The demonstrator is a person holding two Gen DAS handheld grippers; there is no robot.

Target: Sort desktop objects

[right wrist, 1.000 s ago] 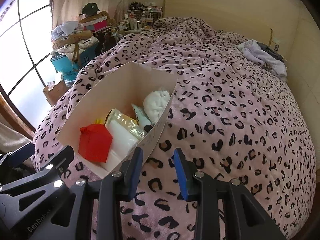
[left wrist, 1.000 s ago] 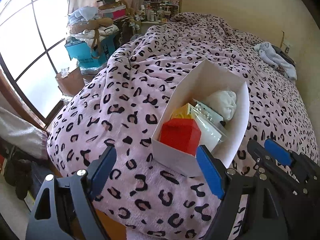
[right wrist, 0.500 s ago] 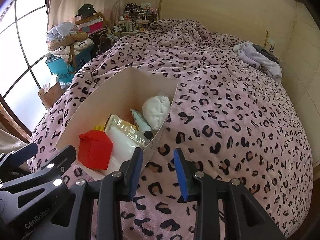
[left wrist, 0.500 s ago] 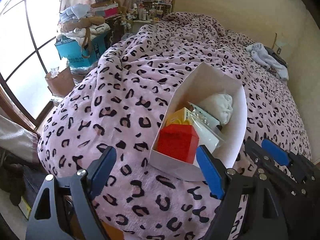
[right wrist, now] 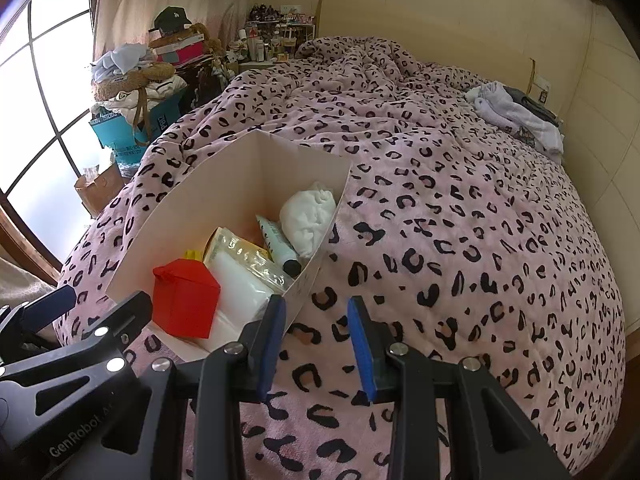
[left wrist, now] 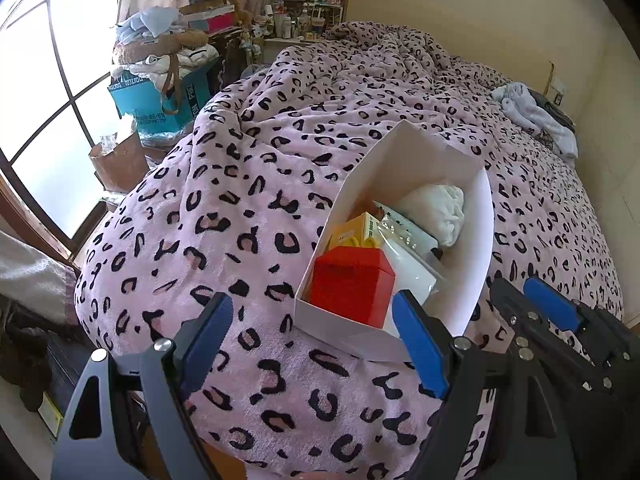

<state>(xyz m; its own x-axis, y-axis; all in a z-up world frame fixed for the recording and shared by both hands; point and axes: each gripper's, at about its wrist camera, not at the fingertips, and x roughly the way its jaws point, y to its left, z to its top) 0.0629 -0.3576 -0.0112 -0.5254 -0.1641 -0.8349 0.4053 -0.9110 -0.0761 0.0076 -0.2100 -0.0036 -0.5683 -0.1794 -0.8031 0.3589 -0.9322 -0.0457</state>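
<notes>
A white cardboard box (left wrist: pixel 404 160) (right wrist: pixel 224 184) lies on the pink leopard-print blanket (left wrist: pixel 240 208). It holds a red house-shaped box (left wrist: pixel 352 284) (right wrist: pixel 184 300), a yellow carton (left wrist: pixel 356 232), a clear white pouch (right wrist: pixel 240 288), a tube (right wrist: pixel 280 248) and a wad of white cloth (right wrist: pixel 308 216). My left gripper (left wrist: pixel 312 342) stands wide open just in front of the box's near end, nothing between its fingers. My right gripper (right wrist: pixel 316 340) is open over bare blanket, its left finger (right wrist: pixel 272 336) right beside the box's near right corner.
The bed's edge falls away at the left toward a window (left wrist: pixel 52 92), a brown paper bag (left wrist: pixel 116 160) and a blue box piled with clothes (left wrist: pixel 156 104). Folded clothes (right wrist: pixel 516 116) lie at the far right by the wall. A cluttered shelf (right wrist: pixel 276 36) stands behind the bed.
Both views have drifted only slightly. The box and its contents lie where they were, and both grippers keep the same opening.
</notes>
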